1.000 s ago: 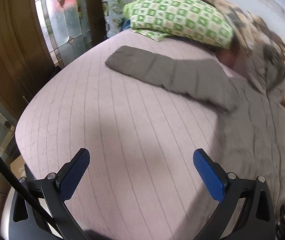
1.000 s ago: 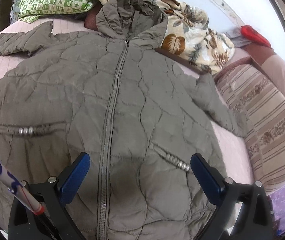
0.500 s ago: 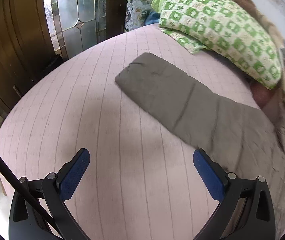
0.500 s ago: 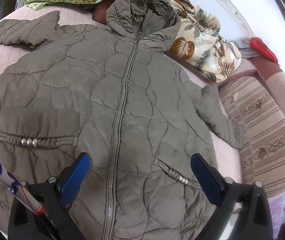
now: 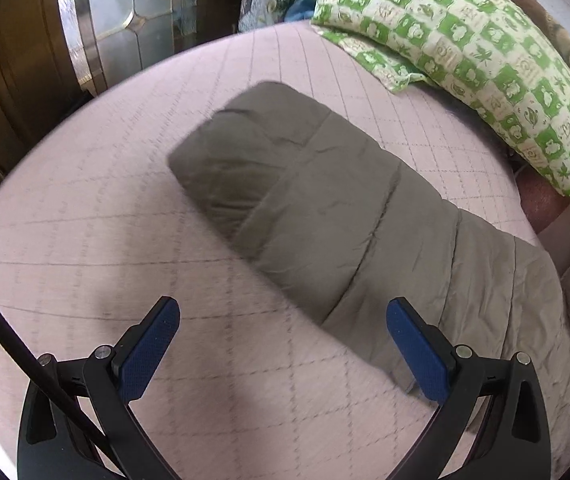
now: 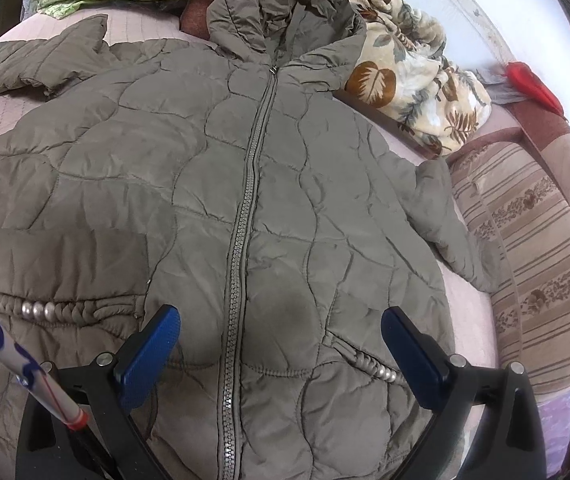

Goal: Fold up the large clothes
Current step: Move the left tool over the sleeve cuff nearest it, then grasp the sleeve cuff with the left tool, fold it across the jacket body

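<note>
The left gripper (image 5: 283, 326) has its jaws wide apart and holds nothing; its blue pads (image 5: 149, 354) hang over the pink bed cover (image 5: 85, 220), and the right pad stands just beside the lower edge of the jacket sleeve (image 5: 325, 208). This sleeve lies flat and stretched out on the cover, with its cuff end pointing toward the wooden door with glass panes (image 5: 97, 20). Behind the sleeve rests a green and white pillow (image 5: 465, 40). The right gripper (image 6: 281, 328) also has its jaws wide apart and empty, above the lower front of the grey quilted jacket (image 6: 189, 184). The jacket lies face up on the bed, spread open in width, and its zipper (image 6: 245, 216) is closed and runs up between the two pads to the hood (image 6: 285, 12). Each side has a pocket with a row of small pearls (image 6: 39, 311). The other sleeve (image 6: 449, 224) points down to the right, next to a striped cushion (image 6: 537, 248). A leaf-print blanket (image 6: 413, 84) lies crumpled beside the hood.
</note>
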